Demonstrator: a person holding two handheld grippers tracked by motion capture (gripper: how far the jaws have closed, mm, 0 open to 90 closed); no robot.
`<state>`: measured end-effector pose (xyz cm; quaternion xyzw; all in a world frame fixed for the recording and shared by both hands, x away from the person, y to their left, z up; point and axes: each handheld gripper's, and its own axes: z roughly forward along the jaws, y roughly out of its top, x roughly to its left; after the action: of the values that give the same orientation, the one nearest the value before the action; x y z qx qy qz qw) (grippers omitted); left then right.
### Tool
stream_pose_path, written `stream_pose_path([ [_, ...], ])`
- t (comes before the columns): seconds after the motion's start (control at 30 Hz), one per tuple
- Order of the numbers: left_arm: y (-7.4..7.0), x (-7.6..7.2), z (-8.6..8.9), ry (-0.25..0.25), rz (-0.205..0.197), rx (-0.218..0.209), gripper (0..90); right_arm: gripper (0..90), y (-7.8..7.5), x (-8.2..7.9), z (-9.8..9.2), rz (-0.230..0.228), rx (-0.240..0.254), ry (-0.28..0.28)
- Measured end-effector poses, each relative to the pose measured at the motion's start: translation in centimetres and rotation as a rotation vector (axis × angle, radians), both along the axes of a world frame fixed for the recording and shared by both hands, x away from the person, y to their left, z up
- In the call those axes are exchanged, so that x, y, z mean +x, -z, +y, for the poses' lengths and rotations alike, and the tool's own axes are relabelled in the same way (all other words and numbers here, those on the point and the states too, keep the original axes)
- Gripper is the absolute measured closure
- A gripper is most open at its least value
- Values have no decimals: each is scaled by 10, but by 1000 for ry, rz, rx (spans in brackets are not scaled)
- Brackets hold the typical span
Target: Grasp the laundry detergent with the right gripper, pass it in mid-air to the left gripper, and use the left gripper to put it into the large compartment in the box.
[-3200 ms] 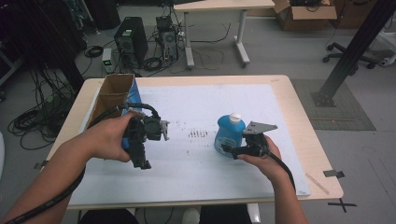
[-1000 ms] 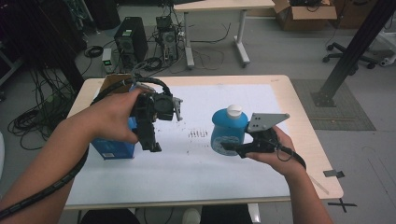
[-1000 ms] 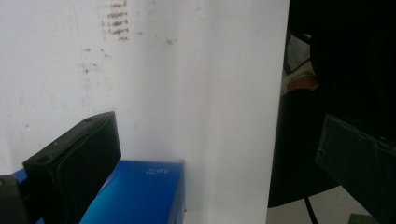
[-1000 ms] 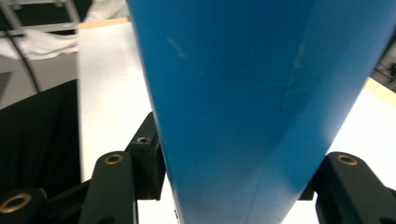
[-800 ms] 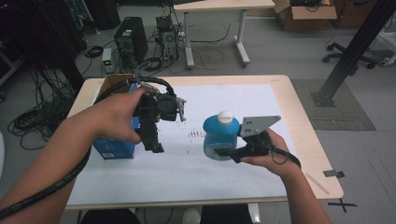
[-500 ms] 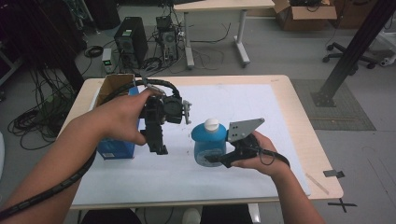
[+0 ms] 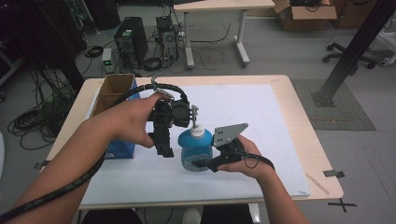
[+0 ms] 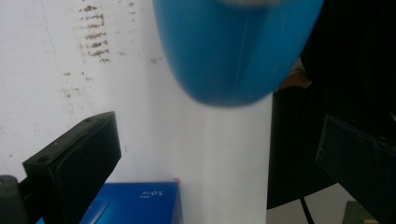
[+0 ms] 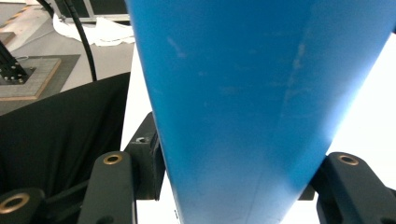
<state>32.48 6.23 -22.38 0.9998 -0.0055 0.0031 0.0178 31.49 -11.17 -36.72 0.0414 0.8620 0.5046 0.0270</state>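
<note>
The blue pump bottle is clamped low by the right tool near the worktop's front edge, steadied so the open-jawed left tool beside it can reach its pump.

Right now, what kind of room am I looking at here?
Most likely a lab or workshop, not a home. A black desktop computer tower stands on the grey floor amid loose black cables, an open brown cardboard box lies near another light wooden desk, and a black metal frame post rises at the right.
</note>
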Motion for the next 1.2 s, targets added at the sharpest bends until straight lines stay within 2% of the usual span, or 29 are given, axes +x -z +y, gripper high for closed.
stream_pose_path([
  [0.2,5,-2,-2,8,6,-5,1,434,4,0,17,-3,3,-16],
  [0.6,16,-5,0,16,9,-24,2,432,11,-1,37,1,-13,-20],
  [0.7,16,-6,1,12,7,-39,2,433,11,-1,40,8,-3,-21],
  [0.8,17,-6,1,12,2,-36,2,433,11,0,41,10,2,-21],
  [0.83,18,-7,1,15,-12,-33,2,433,11,1,43,11,4,-20],
  [1.03,18,-8,1,15,-18,-31,5,432,10,1,46,1,10,-24],
  [1.2,16,-10,1,19,-29,-31,46,433,9,1,47,4,7,-22],
])
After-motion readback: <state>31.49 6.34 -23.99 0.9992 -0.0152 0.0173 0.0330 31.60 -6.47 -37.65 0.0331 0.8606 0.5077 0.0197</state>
